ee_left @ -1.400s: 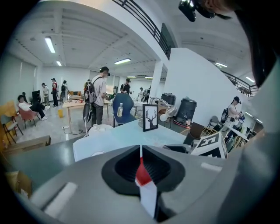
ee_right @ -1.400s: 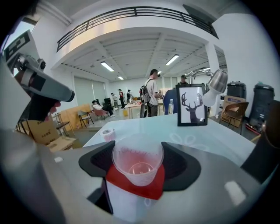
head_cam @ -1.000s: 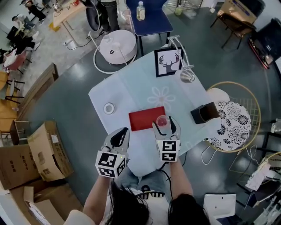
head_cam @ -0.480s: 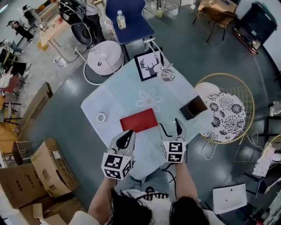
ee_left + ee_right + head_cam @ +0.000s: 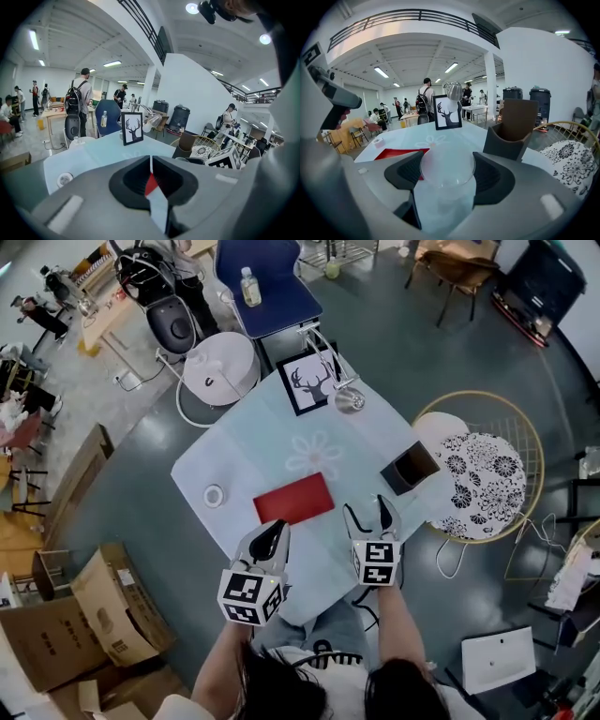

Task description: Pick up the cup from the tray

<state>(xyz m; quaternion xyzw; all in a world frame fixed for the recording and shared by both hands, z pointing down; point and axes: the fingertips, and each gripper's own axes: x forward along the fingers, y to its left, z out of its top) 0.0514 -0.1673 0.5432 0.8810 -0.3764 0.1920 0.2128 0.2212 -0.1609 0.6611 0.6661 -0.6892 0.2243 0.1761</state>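
- Gripping the clear cup (image 5: 447,180) by its sides, the right gripper (image 5: 365,512) hangs over the near right part of the table (image 5: 272,442), close to the table's front edge.
- The cup is off the red tray (image 5: 294,499), just to the right of the tray's right-hand edge.
- The left gripper (image 5: 275,529) is clenched on nothing: its jaws meet, leaving a thin slit through which a sliver of the tray shows. It sits at the tray's near edge, also by the table's front edge.
- A dark box (image 5: 410,468) stands ahead and to the right of the cup, near the table's right edge. A band of bare tabletop runs between the box and the tray.
- A deer picture (image 5: 311,383) and a lamp (image 5: 349,399) occupy the far corner, well apart from both grippers.
- A tape roll (image 5: 215,494) lies near the left edge, left of the tray.
- A round wicker chair (image 5: 487,486) stands close against the table's right side, beside the box.
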